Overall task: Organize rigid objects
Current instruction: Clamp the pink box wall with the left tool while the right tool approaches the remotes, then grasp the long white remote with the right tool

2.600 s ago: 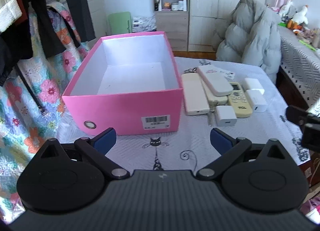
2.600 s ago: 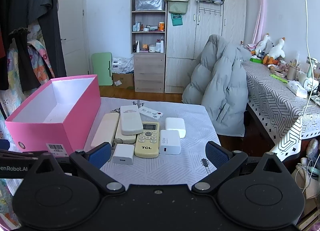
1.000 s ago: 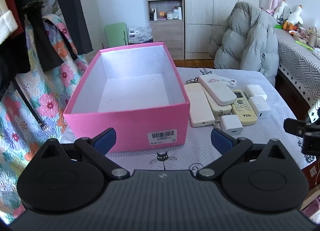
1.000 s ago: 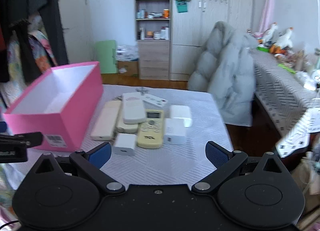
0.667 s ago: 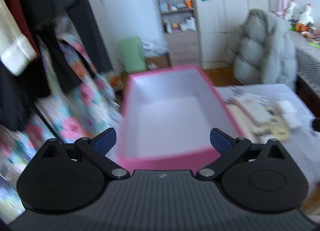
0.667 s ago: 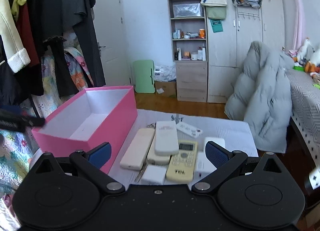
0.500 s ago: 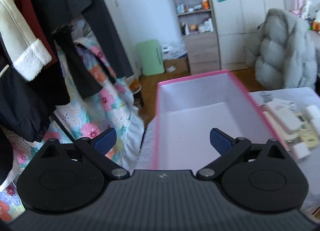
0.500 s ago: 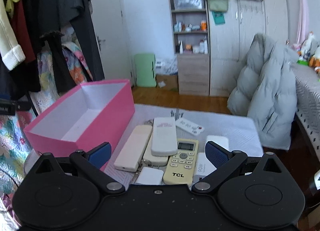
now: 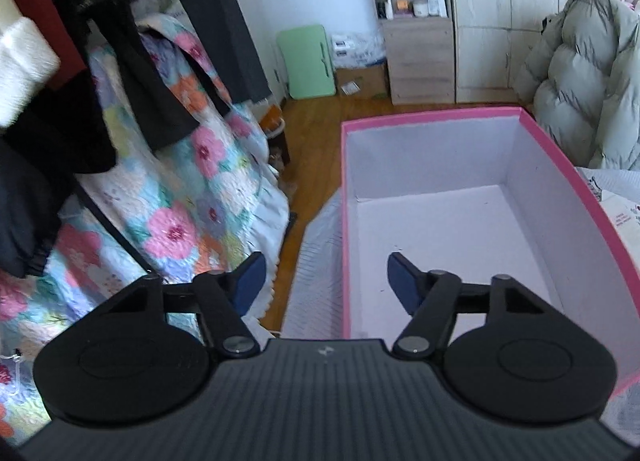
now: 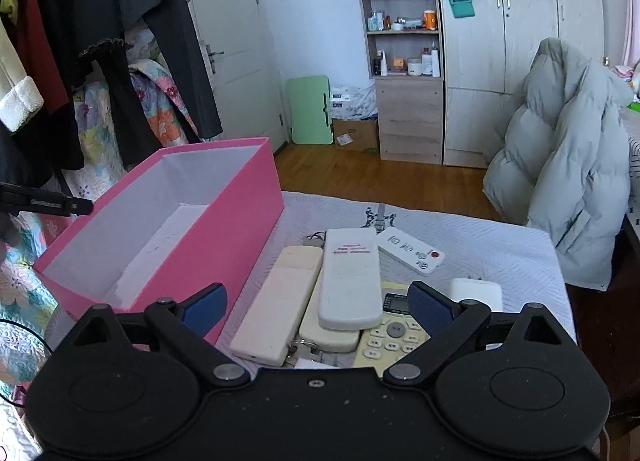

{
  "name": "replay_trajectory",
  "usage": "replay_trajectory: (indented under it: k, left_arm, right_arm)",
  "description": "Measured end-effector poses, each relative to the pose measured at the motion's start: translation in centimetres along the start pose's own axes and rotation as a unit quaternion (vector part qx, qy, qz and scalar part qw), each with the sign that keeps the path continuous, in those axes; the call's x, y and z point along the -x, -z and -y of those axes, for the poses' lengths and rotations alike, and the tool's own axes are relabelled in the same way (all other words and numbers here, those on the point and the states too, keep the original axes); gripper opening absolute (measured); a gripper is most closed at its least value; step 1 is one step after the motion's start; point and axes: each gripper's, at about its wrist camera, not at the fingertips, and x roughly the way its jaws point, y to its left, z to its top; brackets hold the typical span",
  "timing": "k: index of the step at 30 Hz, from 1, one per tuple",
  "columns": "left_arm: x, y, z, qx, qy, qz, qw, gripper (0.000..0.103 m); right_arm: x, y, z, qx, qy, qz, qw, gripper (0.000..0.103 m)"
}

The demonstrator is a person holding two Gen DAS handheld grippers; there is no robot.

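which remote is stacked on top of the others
The white remote with faint pink lettering: it lies across the cream ones and overlaps the yellowed keypad remote.

- box point(image 10: 208, 229) on counter point(image 10: 500, 245), left of remotes
- top remote point(image 10: 350, 277) lies across two others (stacked)
- small remote point(image 10: 410, 250) behind, right

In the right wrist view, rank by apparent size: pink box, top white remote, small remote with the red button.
1. pink box, clearly largest.
2. top white remote, stacked on the others.
3. small red-button remote, smallest; it lies farther back, so the gap is partly distance.
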Motion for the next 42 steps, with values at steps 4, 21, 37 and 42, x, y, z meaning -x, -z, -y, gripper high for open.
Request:
replay_trajectory:
  k: [4,21,37,42]
  left_arm:
    - [-2.0,-0.1,0.4,-0.013,-0.004,-0.013,0.9998,0.064]
    - [-4.5,0.5,-1.0,-0.037,0.027,-0.031,0.9985,0.009]
    - [-5.3,-1.0,-2.1,0.022,0.032,-0.021,0.999,0.011]
    - [-5.4,-0.9,-2.1,0.025,0.037,-0.012,0.9989,0.006]
  right_arm:
    - [-1.1,-0.4,-0.1,-0.002,-0.002,-0.013,1.0,0.096]
    - [-4.1,-0.3,-0.2,-0.033,-0.005,-0.038,0.999,0.093]
    - [-8.4,-2.8,2.7,-0.064,-0.007,-0.076,0.995,0.076]
    - [-11.8,-3.9,3.4,-0.067,-0.008,-0.119,0.991,0.069]
